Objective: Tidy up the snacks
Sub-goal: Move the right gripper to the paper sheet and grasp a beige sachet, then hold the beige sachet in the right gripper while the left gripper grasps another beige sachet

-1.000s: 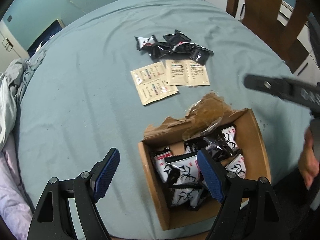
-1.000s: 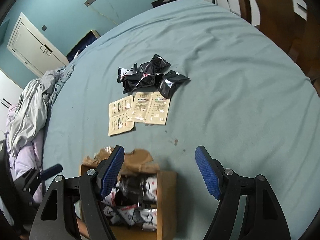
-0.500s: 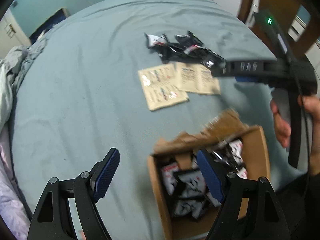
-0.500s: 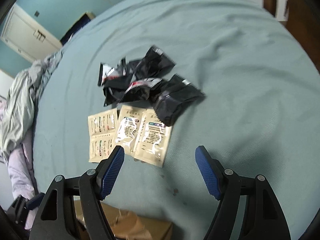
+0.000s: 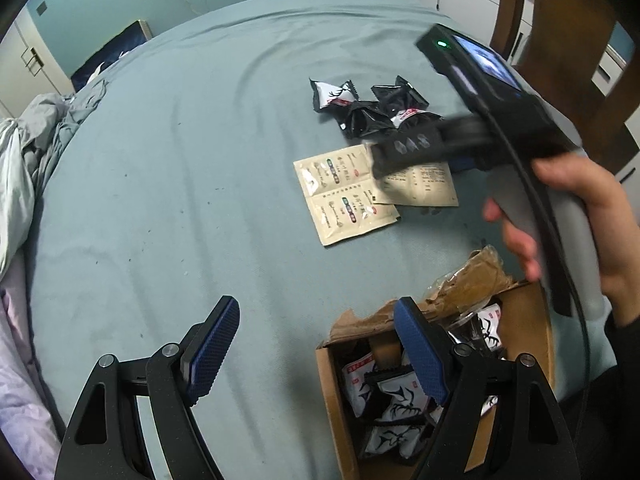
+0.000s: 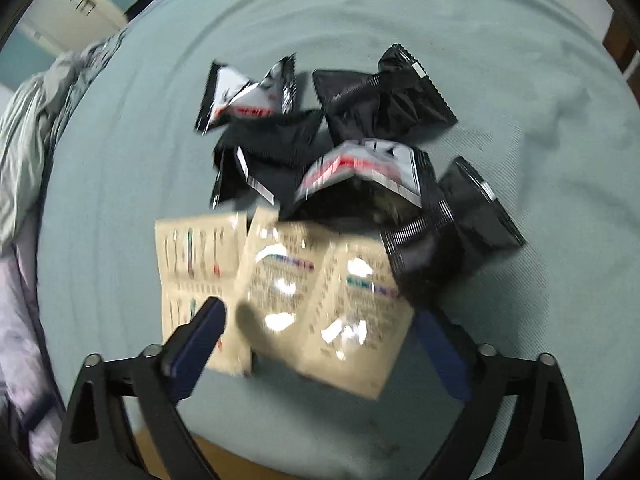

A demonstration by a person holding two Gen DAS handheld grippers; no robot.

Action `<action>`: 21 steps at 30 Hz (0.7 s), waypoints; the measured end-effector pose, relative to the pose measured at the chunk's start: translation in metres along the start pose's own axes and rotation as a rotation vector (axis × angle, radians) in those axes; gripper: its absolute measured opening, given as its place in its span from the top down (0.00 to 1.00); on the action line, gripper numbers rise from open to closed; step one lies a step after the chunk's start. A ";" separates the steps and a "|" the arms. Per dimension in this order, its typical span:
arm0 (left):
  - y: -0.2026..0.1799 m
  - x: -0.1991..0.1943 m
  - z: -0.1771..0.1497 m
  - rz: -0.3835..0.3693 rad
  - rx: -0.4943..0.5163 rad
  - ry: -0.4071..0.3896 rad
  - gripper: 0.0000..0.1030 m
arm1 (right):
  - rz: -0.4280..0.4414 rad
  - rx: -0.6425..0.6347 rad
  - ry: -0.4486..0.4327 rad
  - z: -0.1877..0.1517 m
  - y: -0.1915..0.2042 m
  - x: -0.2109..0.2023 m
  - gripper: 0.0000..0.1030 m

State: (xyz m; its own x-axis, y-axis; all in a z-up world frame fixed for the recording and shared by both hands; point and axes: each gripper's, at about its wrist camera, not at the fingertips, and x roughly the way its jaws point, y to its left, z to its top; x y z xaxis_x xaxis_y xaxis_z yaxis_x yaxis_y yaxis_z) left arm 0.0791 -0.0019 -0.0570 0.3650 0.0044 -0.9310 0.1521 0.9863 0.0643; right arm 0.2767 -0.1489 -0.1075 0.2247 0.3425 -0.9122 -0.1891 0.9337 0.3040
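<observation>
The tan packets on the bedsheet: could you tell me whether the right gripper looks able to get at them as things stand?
Probably yes. The right gripper is right over the tan packets, its jaws opening with nothing held between them. The black packets lie just beyond, overlapping only the far edge, so the near side looks free.

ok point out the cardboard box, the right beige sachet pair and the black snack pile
cardboard box [image 5: 538,320], left wrist view, bare inner right wall
right beige sachet pair [image 6: 320,296], right wrist view, middle of its glossy face
black snack pile [image 6: 384,100], right wrist view, top right black packet
</observation>
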 end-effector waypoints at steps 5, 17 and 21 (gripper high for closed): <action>0.004 0.005 0.001 0.009 -0.016 0.007 0.22 | -0.165 -0.127 0.059 0.013 0.027 0.024 0.00; 0.037 0.004 0.009 0.020 -0.135 -0.045 0.22 | -0.169 -0.126 -0.025 0.001 0.008 -0.010 0.75; 0.045 0.008 0.014 0.005 -0.176 -0.043 0.22 | -0.080 -0.046 -0.029 -0.013 -0.014 -0.021 0.91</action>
State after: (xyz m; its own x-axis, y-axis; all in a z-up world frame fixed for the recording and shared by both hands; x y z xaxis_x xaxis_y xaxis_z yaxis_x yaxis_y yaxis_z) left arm 0.1021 0.0402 -0.0564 0.4049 0.0058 -0.9144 -0.0112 0.9999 0.0014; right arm 0.2617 -0.1702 -0.0960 0.2687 0.2708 -0.9244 -0.2128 0.9526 0.2173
